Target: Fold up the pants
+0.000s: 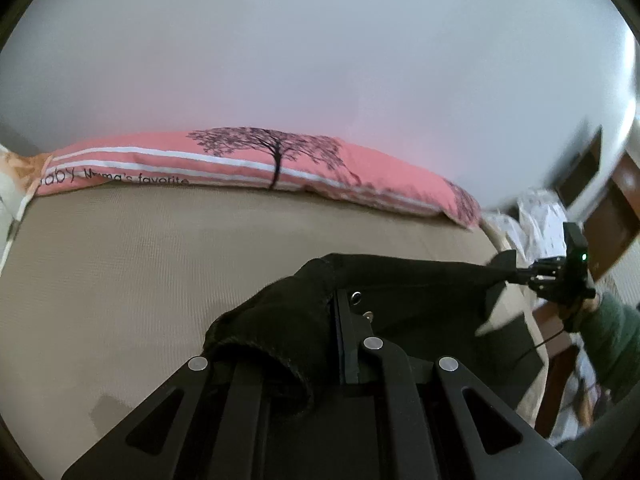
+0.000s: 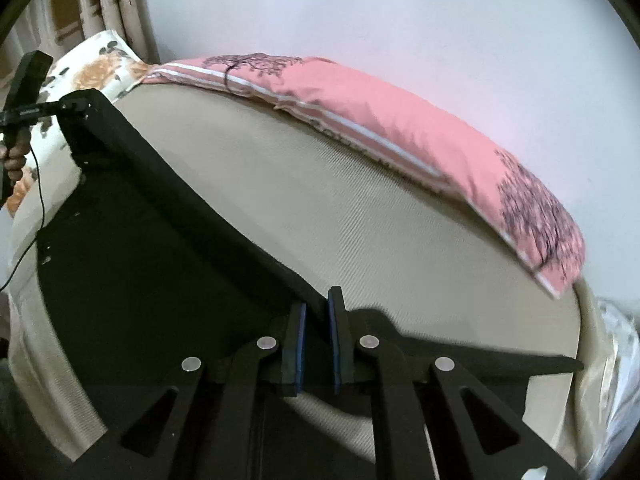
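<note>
Black pants hang stretched by the waistband between my two grippers above a beige bed. My left gripper is shut on one end of the waistband, with cloth bunched over its left finger. My right gripper is shut on the other end, blue pads pinching the edge. In the right wrist view the pants run from the jaws up left to the left gripper. The right gripper also shows in the left wrist view. The legs droop onto the bed.
A long pink pillow with a tree print lies along the bed's far edge against a white wall; it also shows in the right wrist view. A floral pillow sits at the left end. Wooden furniture stands beyond the right edge.
</note>
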The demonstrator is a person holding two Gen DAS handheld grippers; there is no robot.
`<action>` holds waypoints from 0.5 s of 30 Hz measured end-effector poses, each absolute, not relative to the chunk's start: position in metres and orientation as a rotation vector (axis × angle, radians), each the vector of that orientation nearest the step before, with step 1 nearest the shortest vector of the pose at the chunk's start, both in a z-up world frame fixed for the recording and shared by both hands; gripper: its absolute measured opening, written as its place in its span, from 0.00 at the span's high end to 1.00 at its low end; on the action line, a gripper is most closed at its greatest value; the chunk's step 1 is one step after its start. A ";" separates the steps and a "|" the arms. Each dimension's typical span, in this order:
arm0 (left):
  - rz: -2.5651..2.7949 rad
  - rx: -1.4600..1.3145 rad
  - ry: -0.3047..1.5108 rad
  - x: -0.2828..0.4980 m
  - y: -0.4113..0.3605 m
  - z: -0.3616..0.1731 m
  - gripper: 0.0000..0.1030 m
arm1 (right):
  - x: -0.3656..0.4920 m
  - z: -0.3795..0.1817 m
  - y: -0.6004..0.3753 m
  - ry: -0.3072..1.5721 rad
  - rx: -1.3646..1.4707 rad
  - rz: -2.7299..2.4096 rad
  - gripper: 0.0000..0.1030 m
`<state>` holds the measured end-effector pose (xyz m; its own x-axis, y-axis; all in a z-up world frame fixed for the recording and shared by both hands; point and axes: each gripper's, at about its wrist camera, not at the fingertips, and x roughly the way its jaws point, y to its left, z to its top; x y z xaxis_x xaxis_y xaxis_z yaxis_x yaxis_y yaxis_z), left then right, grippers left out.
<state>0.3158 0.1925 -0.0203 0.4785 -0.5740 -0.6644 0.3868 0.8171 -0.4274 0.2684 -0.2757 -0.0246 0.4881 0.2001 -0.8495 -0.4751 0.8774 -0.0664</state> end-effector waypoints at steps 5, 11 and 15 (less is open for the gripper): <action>-0.646 -0.160 0.923 0.271 0.198 -0.021 0.90 | 0.207 -0.040 -0.281 1.052 -0.238 0.434 0.93; -0.680 -0.119 1.043 0.217 0.206 -0.059 0.88 | 0.152 -0.081 -0.271 1.167 -0.225 0.464 0.93; -0.641 -0.067 1.150 0.194 0.208 -0.093 0.85 | 0.136 -0.113 -0.263 1.231 -0.218 0.478 0.93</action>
